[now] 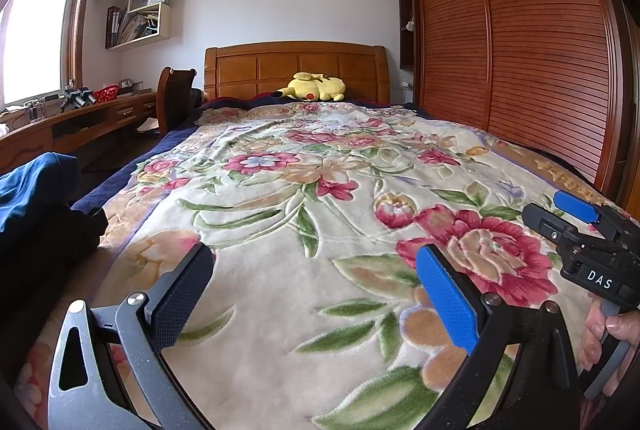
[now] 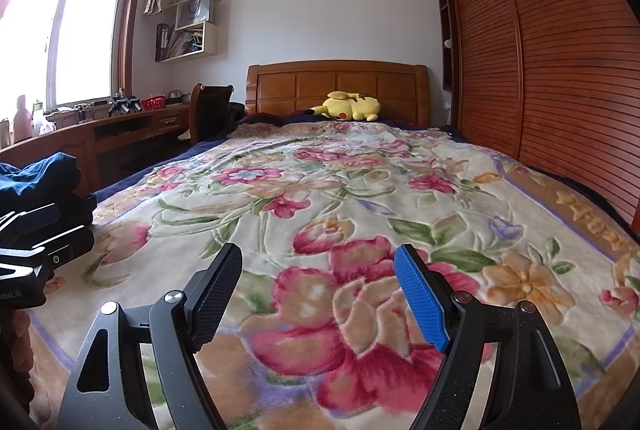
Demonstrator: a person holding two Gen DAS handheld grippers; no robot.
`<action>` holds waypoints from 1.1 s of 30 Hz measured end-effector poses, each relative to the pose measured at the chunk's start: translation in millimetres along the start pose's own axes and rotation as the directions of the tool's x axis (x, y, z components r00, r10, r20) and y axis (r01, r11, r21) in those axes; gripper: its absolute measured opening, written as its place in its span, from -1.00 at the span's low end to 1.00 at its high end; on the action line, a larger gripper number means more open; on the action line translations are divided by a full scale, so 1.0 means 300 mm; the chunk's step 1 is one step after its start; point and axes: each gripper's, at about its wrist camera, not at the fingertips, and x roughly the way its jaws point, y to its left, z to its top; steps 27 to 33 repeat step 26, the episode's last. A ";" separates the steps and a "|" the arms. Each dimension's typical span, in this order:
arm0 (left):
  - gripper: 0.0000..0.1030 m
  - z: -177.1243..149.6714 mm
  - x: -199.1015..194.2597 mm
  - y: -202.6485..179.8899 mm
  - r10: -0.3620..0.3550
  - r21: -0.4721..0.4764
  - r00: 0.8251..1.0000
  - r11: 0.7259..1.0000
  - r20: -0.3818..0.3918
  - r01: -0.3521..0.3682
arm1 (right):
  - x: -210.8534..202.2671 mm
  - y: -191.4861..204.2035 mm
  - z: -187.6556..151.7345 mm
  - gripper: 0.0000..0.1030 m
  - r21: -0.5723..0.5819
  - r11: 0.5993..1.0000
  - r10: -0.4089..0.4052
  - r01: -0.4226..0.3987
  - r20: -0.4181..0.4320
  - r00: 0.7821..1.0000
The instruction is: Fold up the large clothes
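Clothes in a small pile, one blue cotton garment [image 1: 34,186] on top of a black one [image 1: 48,242], are seen at the left edge of the bed, resting on the floral plush blanket [image 1: 280,190] near its dark blue border. The blue piece is rumpled and bunched, and the black piece beneath it is slumped; neither is spread out or folded flat. In the right wrist view the same blue garment [image 2: 38,172] is seen at far left, partly hidden by the other tool.

The left gripper [image 1: 316,294] is held low over the blanket's near end, pointing up the bed towards the wooden headboard [image 1: 296,68]. Its black pad and blue pad are spread wide apart, with nothing between them. The right gripper [image 2: 318,290] is held alongside, level and facing the same way, its jaws likewise parted and empty above a large red flower in the weave. From the left wrist camera, the right gripper [image 1: 582,226] is seen at far right, with the right hand [image 1: 612,346] wrapped around its grey handle.

Two garments are counted in the pile, and two grippers, each with one black and one blue pad. One yellow plush toy [image 1: 314,87] lies at the head of the bed, and one louvred wooden wardrobe [image 1: 520,42] stands along the right side.
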 end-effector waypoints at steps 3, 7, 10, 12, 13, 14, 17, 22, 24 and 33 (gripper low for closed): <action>0.98 0.000 -0.003 0.004 0.000 0.000 1.000 1.000 0.001 0.000 | 0.001 0.000 0.000 0.56 0.000 1.000 0.000 0.000 0.000 1.000; 0.98 0.000 -0.002 0.003 0.001 0.001 1.000 1.000 0.000 -0.001 | -0.001 -0.001 -0.002 0.56 0.000 1.000 -0.001 0.001 0.001 1.000; 0.97 0.000 -0.003 0.003 0.001 0.001 1.000 1.000 0.001 -0.001 | 0.000 0.000 -0.001 0.56 0.000 1.000 -0.002 0.002 0.004 1.000; 0.98 0.000 -0.002 0.002 0.001 0.000 1.000 1.000 0.001 -0.001 | -0.001 -0.001 0.001 0.56 0.002 1.000 -0.005 0.005 0.009 1.000; 0.98 0.000 -0.003 0.003 0.001 0.000 1.000 1.000 0.000 -0.001 | -0.001 -0.001 0.000 0.56 0.001 1.000 -0.006 0.006 0.011 1.000; 0.98 0.000 -0.003 0.002 0.001 0.000 1.000 1.000 0.001 -0.001 | -0.002 -0.002 0.000 0.56 0.000 1.000 -0.006 0.006 0.013 1.000; 0.98 0.000 -0.002 0.003 0.001 0.001 1.000 1.000 0.001 -0.001 | -0.004 -0.001 -0.003 0.56 -0.001 1.000 -0.007 0.007 0.016 1.000; 0.98 0.000 -0.003 0.002 0.001 0.002 1.000 1.000 0.001 -0.001 | -0.004 -0.002 -0.004 0.56 -0.001 1.000 -0.007 0.007 0.016 1.000; 0.98 0.000 -0.002 0.002 0.002 0.002 1.000 1.000 0.000 -0.002 | -0.003 -0.002 -0.004 0.56 -0.002 1.000 -0.007 0.007 0.016 1.000; 0.98 0.000 -0.002 0.002 0.001 0.002 1.000 1.000 0.000 -0.001 | -0.004 -0.002 -0.005 0.56 -0.001 1.000 -0.006 0.006 0.015 1.000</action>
